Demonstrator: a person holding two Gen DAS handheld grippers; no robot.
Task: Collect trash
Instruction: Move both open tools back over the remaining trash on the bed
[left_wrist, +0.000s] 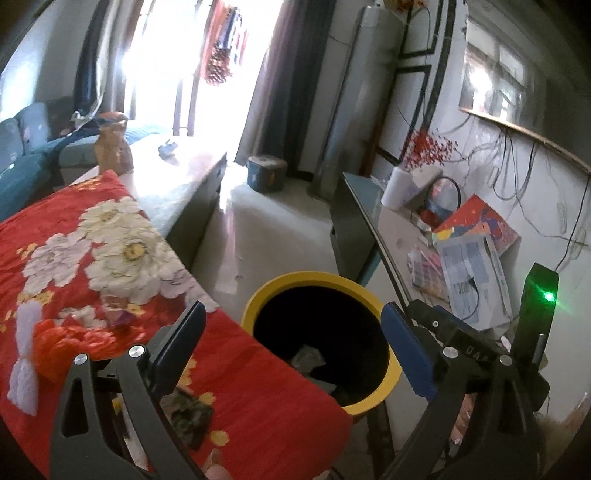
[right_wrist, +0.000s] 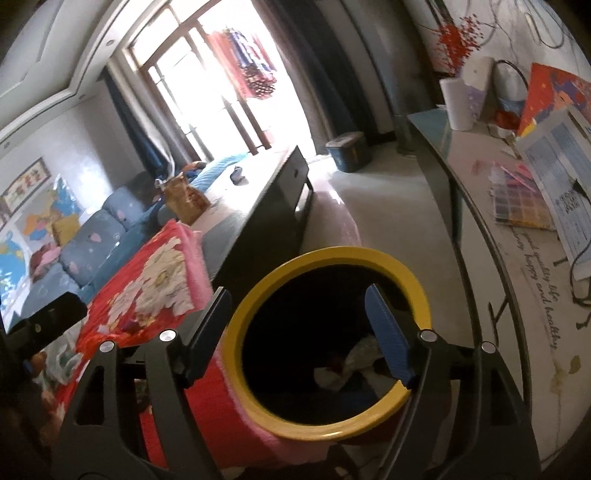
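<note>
Bright window w/ dark curtains at the back of a lived-in room, pale floor, blue sofa off to one side.

Left wrist view: red flowered blanket (left_wrist: 122, 266) fills the left side, draped over sthg low; a white fluffy piece (left_wrist: 24, 354) lies on it nr the left edge, and a dark crumpled scrap (left_wrist: 188, 413) sits on it right behind my left finger. Cluttered side table (left_wrist: 402, 236) on the right w/ papers (left_wrist: 476, 280), a red box (left_wrist: 480, 221), a paper roll (left_wrist: 397, 188). Yellow-rimmed bin (left_wrist: 391, 373) stands betw. blanket and table. My left gripper (left_wrist: 295, 325) is spread wide, nothing betw. the fingers; bin mouth shows straight thru the gap. Crumpled trash (left_wrist: 308, 358) lies at the bin's bottom, below and apart from my tips.

Right wrist view: same bin (right_wrist: 325, 258) much closer, blanket (right_wrist: 155, 280) touching its left side, long dark cabinet (right_wrist: 273, 206) behind, table (right_wrist: 517, 295) w/ printed lettering to the right. My right gripper (right_wrist: 299, 306) is open, fairly wide, empty; blue-padded finger (right_wrist: 388, 332) hangs over the bin opening, the other finger over the rim's left edge. Whitish crumpled trash (right_wrist: 354, 362) inside the bin, down under the tips, not touching them.
</note>
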